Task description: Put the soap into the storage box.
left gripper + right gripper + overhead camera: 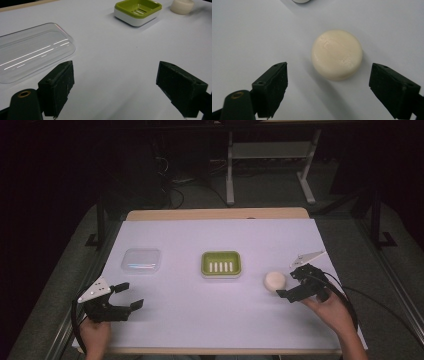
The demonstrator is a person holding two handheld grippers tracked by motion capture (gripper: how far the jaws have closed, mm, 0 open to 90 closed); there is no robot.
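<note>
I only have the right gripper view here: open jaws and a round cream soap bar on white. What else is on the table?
Observer: A green soap dish with a slotted insert sits mid-table, to the left of the soap bar.
Operator: Anything in the dish?
Observer: No, it is empty, as the left gripper view shows.
Operator: And the other hand?
Observer: The left gripper is near the table's front left corner, jaws open, holding nothing. A clear plastic lid lies just beyond it.
</note>
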